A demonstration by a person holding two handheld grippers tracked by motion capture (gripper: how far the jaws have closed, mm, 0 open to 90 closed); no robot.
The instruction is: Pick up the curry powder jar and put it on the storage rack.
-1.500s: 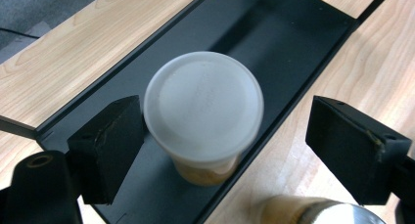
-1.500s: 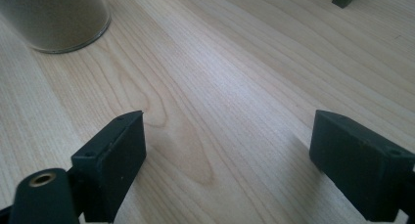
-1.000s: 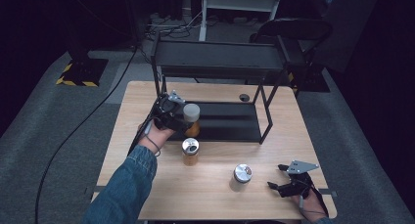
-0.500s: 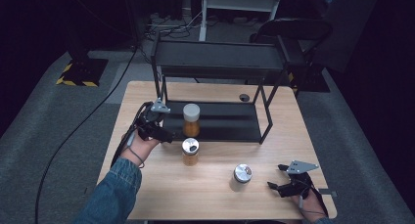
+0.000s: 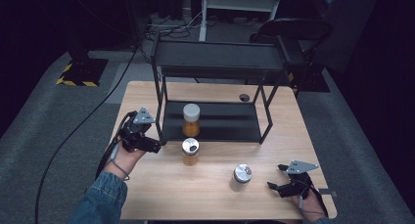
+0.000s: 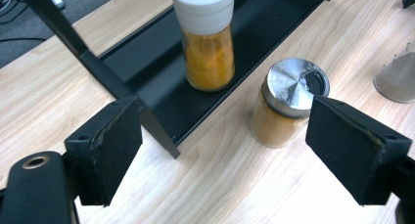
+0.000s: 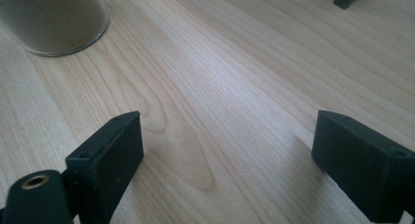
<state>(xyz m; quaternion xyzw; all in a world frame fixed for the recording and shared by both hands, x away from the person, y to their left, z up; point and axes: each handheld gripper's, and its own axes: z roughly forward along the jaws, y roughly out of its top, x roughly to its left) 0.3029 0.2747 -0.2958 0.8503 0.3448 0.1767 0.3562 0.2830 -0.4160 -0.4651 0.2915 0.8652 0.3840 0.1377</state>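
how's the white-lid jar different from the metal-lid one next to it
The white-lid jar has a plain white plastic cap; the metal-lid jar has a shiny steel cap with a dark flap. The white-lid jar stands on the black rack's lower shelf, the metal-lid jar on the bare wooden table in front of it. Both are upright, clear, and hold orange powder.

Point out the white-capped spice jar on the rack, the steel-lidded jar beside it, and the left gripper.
white-capped spice jar (image 6: pixel 209 57), left gripper view, on its orange-filled glass body.
steel-lidded jar (image 6: pixel 292 84), left gripper view, on its metal lid.
left gripper (image 5: pixel 157 145), high view, between its fingertips.
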